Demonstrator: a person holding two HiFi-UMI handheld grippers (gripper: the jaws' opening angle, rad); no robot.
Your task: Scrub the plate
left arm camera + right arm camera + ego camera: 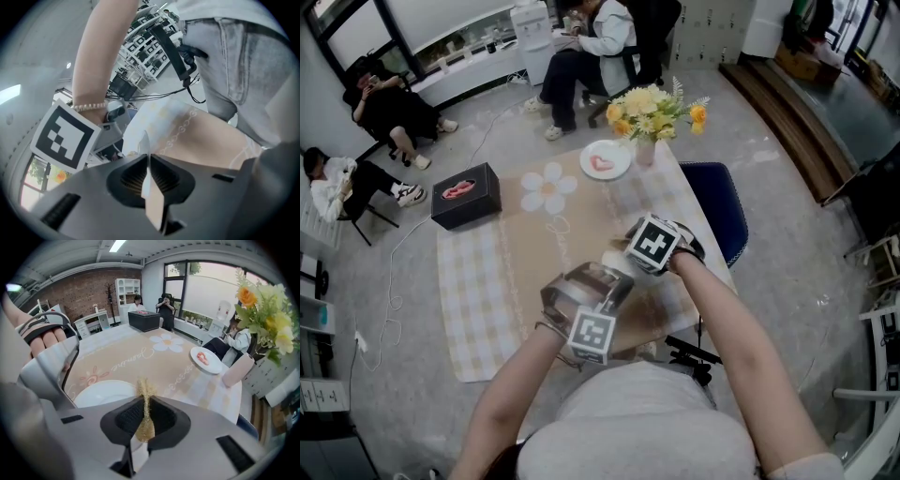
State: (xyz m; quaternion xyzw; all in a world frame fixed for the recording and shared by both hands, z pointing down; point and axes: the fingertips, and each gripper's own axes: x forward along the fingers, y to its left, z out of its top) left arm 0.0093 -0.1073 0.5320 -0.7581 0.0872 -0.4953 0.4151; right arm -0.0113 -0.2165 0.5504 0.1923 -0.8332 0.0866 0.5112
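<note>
A white plate (101, 392) lies on the beige tablecloth (140, 357) just below my right gripper (144, 404). That gripper is shut on a thin tan scouring pad (145, 390), which pokes up between its jaws over the plate's near rim. My left gripper (149, 161) is shut on a thin white rim seen edge-on, the plate's edge (145, 143). In the right gripper view the left gripper (51, 362) stands at the plate's left side. In the head view both grippers, left (586, 292) and right (630, 265), meet near the table's front and hide the plate.
A black box (467, 195) sits at the table's left. At the far end stand a small plate with a pink item (606, 159) and a vase of yellow flowers (652, 117). A blue chair (717, 211) is at the right. People sit beyond the table.
</note>
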